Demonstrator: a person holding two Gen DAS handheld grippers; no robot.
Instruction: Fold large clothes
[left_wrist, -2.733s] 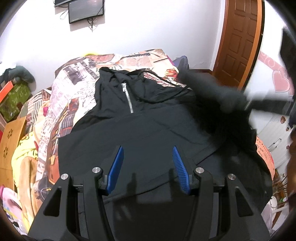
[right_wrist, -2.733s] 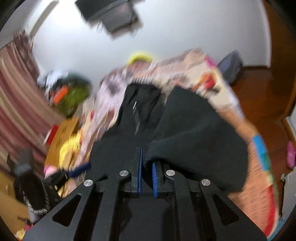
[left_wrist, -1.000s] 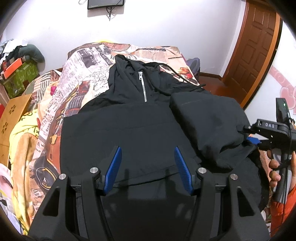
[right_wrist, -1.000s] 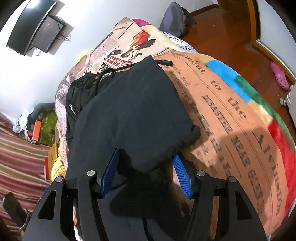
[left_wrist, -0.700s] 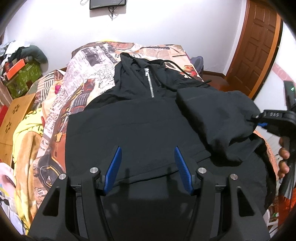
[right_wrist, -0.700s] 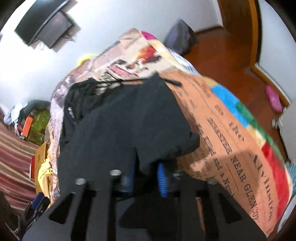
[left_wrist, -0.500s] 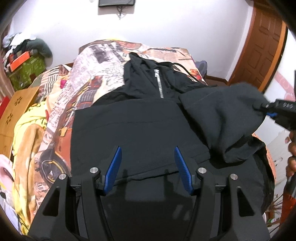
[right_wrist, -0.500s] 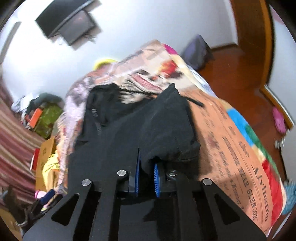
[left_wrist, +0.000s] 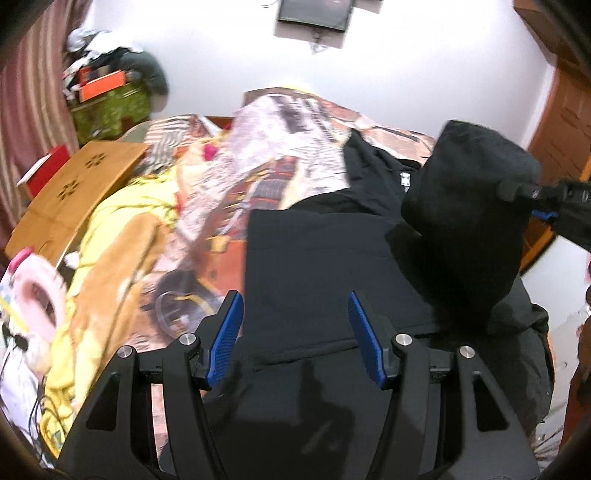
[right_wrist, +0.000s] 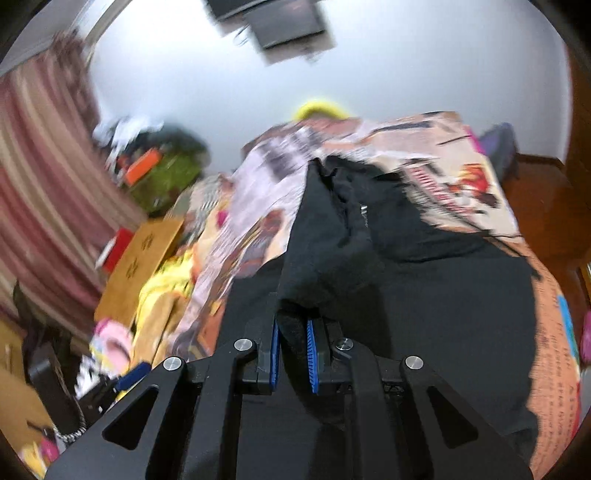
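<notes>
your left gripper (left_wrist: 293, 334) hung with its jaws standing apart and nothing between them, over the near hem of the black hoodie (left_wrist: 325, 266). the hoodie lay front up on the printed bedspread (left_wrist: 258, 162), its body spread flat, hood end toward the far wall, zip (left_wrist: 405, 183) just showing.

to the right, your right gripper (right_wrist: 291, 350) had just been closing, and its pads were clamped on a bunched fold of the sleeve (left_wrist: 469, 206), raised clear of the body and draping down from the pinch.

handling, as a judgement: soft, thick fleece, limp, some weight to it; it sagged from one point and would not hold a line by itself. not fragile, not slippery, though a thick wad could creep out of a narrow bite. better holds looked like the cuff or a seam edge for the sleeve, and the hem corners for the body. the motion blur hid whether the cuff itself was in the pinch.
</notes>
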